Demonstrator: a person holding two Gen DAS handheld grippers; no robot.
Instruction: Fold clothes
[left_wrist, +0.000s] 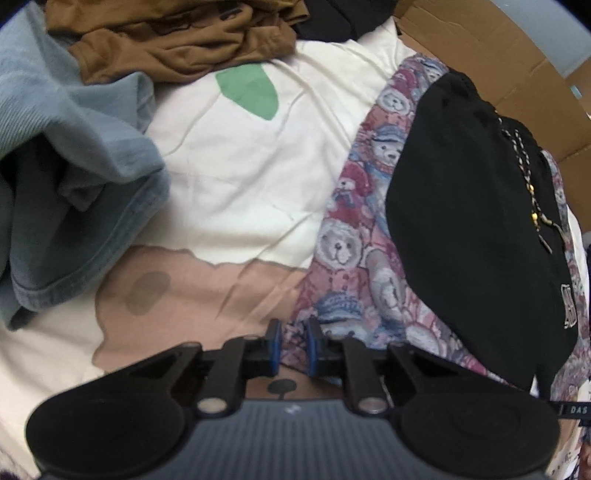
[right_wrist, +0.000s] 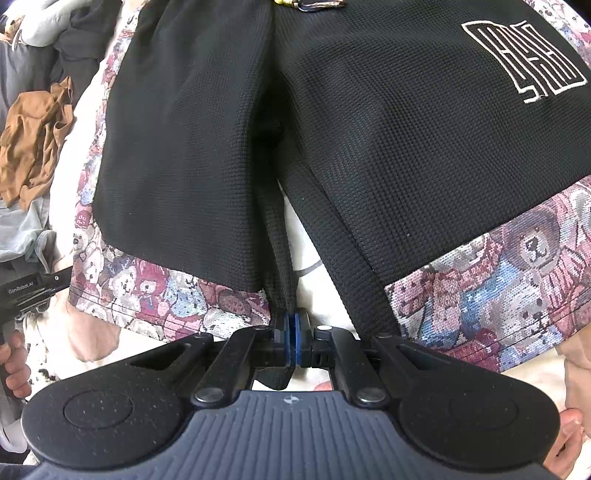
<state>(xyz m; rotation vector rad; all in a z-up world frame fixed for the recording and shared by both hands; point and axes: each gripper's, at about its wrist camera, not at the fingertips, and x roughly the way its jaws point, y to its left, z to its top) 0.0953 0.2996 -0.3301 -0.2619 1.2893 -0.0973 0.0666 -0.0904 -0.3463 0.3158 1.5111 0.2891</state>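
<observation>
Black mesh shorts (right_wrist: 369, 129) with a white outlined logo lie spread over bear-print shorts (right_wrist: 498, 295). My right gripper (right_wrist: 294, 338) is shut on a fold of the black shorts where the two legs meet, and a tab of black cloth hangs behind its pads. In the left wrist view the black shorts (left_wrist: 472, 229) lie to the right on the bear-print shorts (left_wrist: 354, 258). My left gripper (left_wrist: 294, 341) points down at the bear-print hem. A narrow gap shows between its blue pads, with the hem lying in it unpinched.
A brown garment (left_wrist: 177, 40) and a blue denim garment (left_wrist: 74, 147) are heaped at the left on a white and pink sheet (left_wrist: 251, 177). Cardboard (left_wrist: 498, 55) stands behind. A hand (right_wrist: 14, 362) holds the left gripper's handle.
</observation>
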